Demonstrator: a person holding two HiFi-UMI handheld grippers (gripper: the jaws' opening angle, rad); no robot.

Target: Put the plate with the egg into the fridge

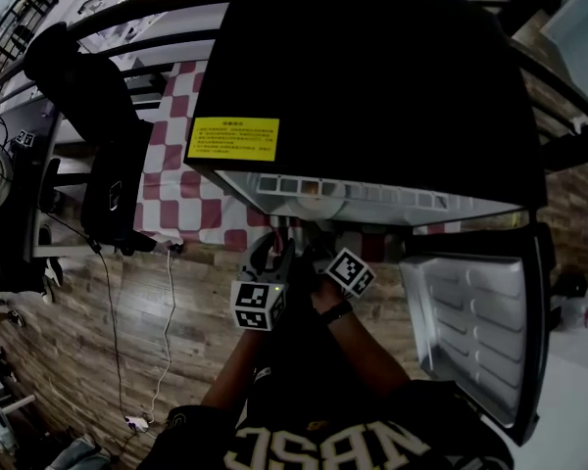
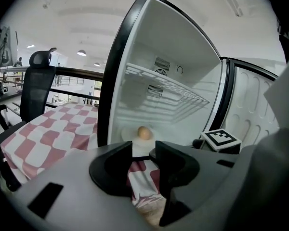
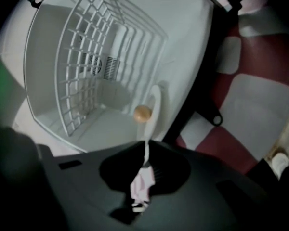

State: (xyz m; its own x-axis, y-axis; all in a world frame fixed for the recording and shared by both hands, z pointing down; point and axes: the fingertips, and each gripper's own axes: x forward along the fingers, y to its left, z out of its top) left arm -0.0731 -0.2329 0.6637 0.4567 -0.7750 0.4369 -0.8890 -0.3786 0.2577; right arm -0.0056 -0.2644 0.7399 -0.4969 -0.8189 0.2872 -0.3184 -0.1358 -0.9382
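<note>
A brown egg (image 2: 144,133) rests on a white plate (image 2: 134,139) on the floor of the open fridge (image 1: 363,76), just inside its front edge. My right gripper (image 3: 145,153) is shut on the plate's near rim; in the right gripper view the plate (image 3: 152,112) shows edge-on with the egg (image 3: 142,113) on it. Beside it, my left gripper (image 2: 143,150) is open, its jaws apart just short of the plate's rim with nothing between them. In the head view both grippers, left (image 1: 267,262) and right (image 1: 312,255), reach under the fridge's front edge.
The fridge stands on a red-and-white checkered cloth (image 1: 176,194). Its door (image 1: 480,321) hangs open to the right. A wire shelf (image 2: 168,88) spans the fridge above the plate. A black office chair (image 1: 98,135) is at the left, with cables (image 1: 167,341) on the wooden floor.
</note>
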